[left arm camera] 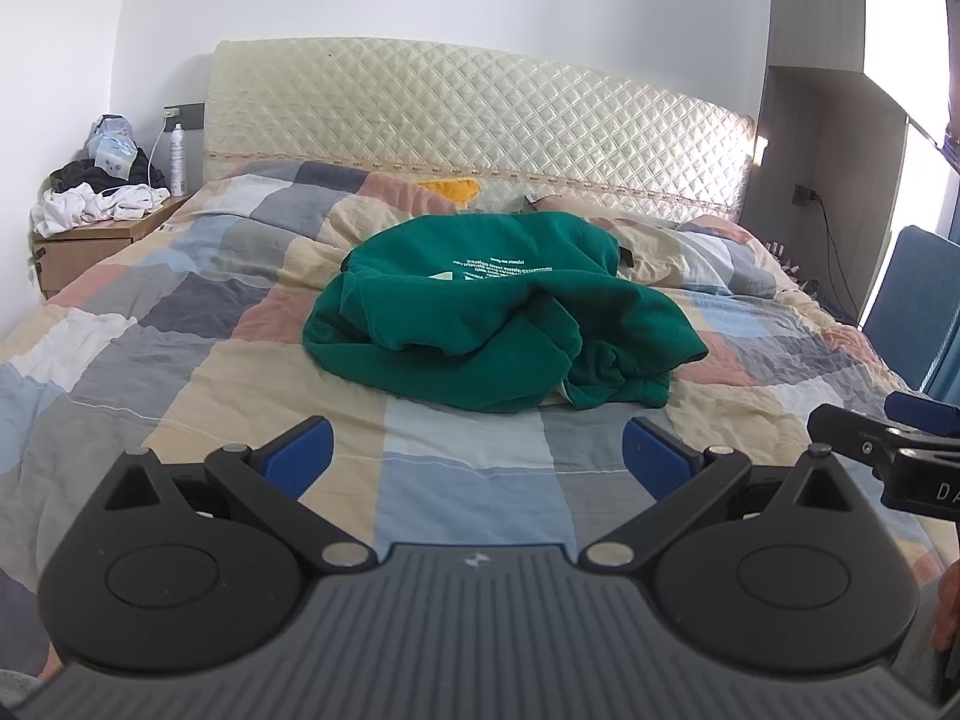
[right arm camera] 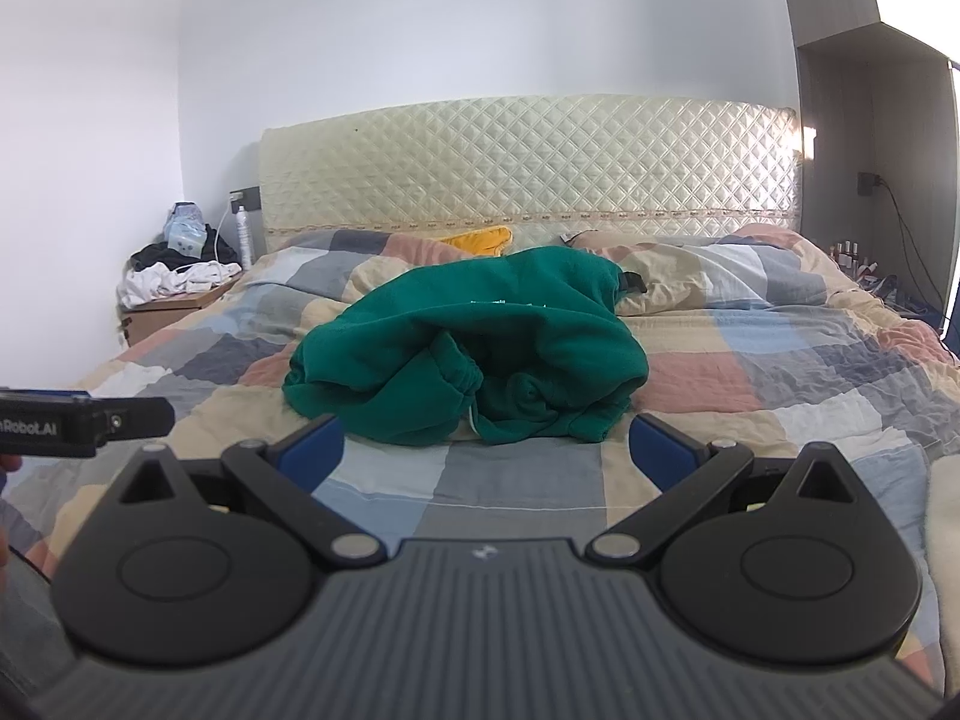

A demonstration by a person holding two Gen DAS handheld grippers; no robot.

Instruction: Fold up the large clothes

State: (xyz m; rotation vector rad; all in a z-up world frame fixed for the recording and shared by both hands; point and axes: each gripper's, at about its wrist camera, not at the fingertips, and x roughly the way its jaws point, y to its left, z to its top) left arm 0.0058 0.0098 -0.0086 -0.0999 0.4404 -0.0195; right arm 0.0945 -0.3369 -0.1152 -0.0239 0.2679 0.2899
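Nearest the left wrist camera, the left gripper [left arm camera: 477, 456] hangs low over the foot of the bed with its blue-padded fingers [left arm camera: 300, 457] spread wide and nothing between them. The right gripper [right arm camera: 489, 455] is in the same attitude in its own view, blue pads [right arm camera: 663, 456] far apart and empty. Each tool shows at the edge of the other's view, so the two are held side by side.

Under both lies a patchwork quilt [left arm camera: 180, 312] of grey, blue, cream and pink squares, covering the whole bed. Just beyond the fingertips, in the middle of the quilt, sits the green sweatshirt [left arm camera: 498, 324], crumpled in a loose heap with small white print on its upper surface; a bunched cuff or hem faces the right gripper. Neither gripper touches it.

Behind the heap, a yellow item [right arm camera: 480, 238] peeks out near the pillows [right arm camera: 690, 276]. A cream quilted headboard [left arm camera: 480, 120] stands against the white wall. To the left of the bed a wooden nightstand [left arm camera: 90, 246] carries a pile of white and dark clothes [left arm camera: 96, 195] and a white spray can [left arm camera: 178, 159]. On the right a grey cabinet [right arm camera: 870, 150] stands with a cable hanging from a wall plug.
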